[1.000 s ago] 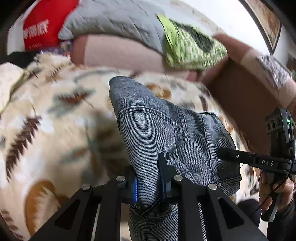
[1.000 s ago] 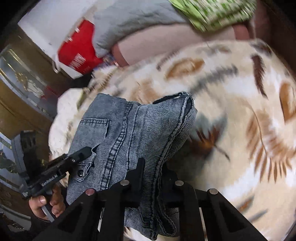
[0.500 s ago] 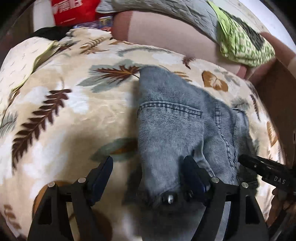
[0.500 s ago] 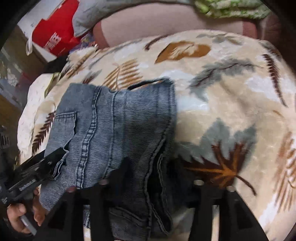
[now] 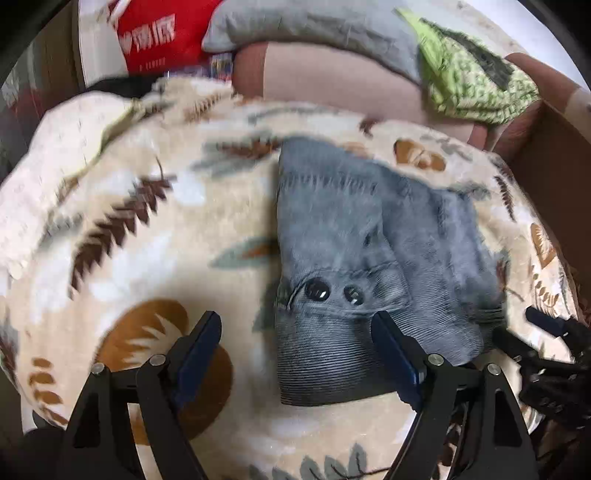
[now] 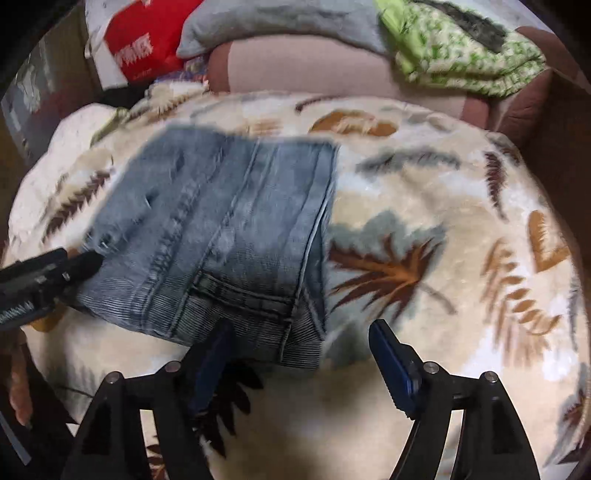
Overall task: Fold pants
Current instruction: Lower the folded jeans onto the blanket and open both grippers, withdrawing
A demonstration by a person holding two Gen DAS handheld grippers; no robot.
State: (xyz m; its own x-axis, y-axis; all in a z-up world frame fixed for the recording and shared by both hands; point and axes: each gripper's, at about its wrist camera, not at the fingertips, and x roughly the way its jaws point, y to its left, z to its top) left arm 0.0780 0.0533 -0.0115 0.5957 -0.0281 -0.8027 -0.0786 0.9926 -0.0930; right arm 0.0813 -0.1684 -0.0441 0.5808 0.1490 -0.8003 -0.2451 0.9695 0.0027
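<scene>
The folded grey-blue jeans [image 5: 354,236] lie flat on a leaf-patterned blanket [image 5: 147,229], the two-button waistband nearest the left wrist camera. My left gripper [image 5: 295,325] hangs just above that waist end, its jaws opening wide; cloth lies between them but the pads do not press it. In the right wrist view the jeans [image 6: 221,221] sit left of centre. My right gripper [image 6: 301,332] is over their near right corner, jaws also opening, pads off the denim. The left gripper's finger [image 6: 51,269] pokes in from the left there.
Behind the blanket [image 6: 443,221] lie a pink bolster [image 5: 332,77], a grey quilt [image 5: 314,26], a green patterned cloth [image 5: 476,81] and a red bag [image 5: 155,33]. A brown side wall [image 5: 554,158] bounds the right. A person's hand [image 6: 18,384] shows at lower left.
Both grippers went from shut on the lifted jeans to wide apart and sank lower. The jeans were let go and now rest flat on the blanket.
</scene>
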